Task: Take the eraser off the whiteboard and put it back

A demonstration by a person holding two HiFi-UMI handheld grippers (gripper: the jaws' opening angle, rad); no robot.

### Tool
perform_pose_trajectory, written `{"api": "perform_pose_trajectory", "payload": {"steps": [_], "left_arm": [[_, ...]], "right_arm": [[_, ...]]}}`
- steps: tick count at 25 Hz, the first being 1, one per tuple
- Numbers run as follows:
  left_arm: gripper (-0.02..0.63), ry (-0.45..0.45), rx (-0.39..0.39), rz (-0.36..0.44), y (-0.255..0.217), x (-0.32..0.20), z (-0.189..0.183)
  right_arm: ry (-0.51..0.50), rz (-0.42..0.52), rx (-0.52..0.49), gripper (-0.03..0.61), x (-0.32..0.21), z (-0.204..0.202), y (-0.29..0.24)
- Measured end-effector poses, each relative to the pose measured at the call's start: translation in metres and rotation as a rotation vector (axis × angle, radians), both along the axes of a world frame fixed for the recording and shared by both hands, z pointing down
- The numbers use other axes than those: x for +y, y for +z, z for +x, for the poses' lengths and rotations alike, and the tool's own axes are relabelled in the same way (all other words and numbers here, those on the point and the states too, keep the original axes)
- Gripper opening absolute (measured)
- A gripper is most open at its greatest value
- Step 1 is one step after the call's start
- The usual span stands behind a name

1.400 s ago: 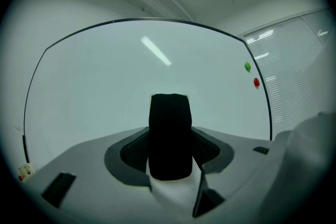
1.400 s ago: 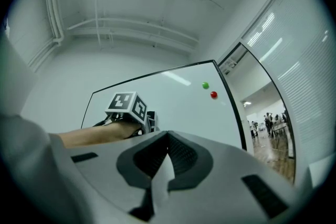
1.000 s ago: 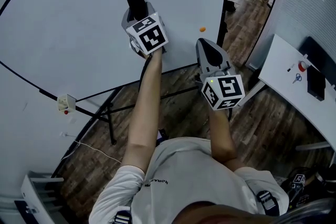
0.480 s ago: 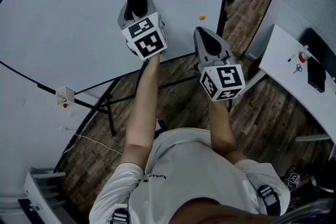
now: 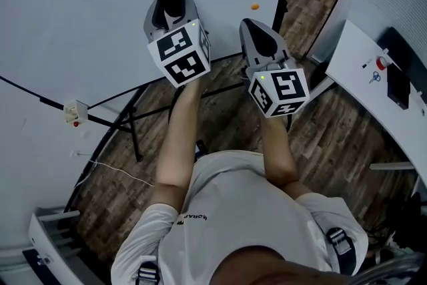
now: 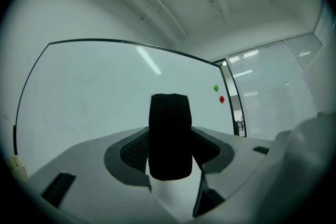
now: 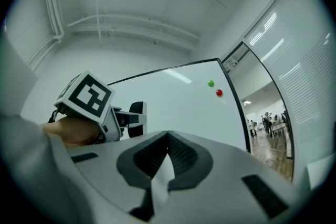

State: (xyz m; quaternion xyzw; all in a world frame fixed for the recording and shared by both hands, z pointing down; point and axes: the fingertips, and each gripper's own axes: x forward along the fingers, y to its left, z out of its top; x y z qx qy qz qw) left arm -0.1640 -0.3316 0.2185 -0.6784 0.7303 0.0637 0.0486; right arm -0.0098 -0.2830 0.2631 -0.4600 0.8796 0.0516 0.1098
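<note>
Your left tongs (image 6: 169,157) clamp the black eraser (image 6: 169,123), at 10 o'clock from your right tongs (image 7: 167,157), which are closed and empty. The lift-off looks done. Next, press it flat onto the whiteboard (image 5: 80,3), then release.

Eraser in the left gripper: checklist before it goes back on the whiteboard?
1. Eraser clamped between the left gripper jaws: ok.
2. Eraser sits upright in the jaws, not skewed: ok.
3. Whiteboard bare straight ahead of the eraser: ok. The green magnet and red magnet are off to the right.
4. Eraser touching the whiteboard: cannot tell.
5. Right gripper jaws together with nothing between them, held apart from the left gripper: ok.
</note>
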Motion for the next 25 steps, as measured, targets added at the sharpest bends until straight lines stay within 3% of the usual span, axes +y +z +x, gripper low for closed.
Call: {"api": "perform_pose_trajectory", "payload": {"steps": [11, 25], "left_arm": [[0.225, 0.019, 0.016, 0.017, 0.012, 0.024, -0.001], [0.225, 0.036, -0.025, 0.007, 0.03, 0.043, 0.004]], "right_arm": [[-0.003, 0.007, 0.008, 0.012, 0.002, -0.009, -0.001], [-0.011, 0.004, 0.021, 0.012, -0.002, -0.019, 0.002]]}}
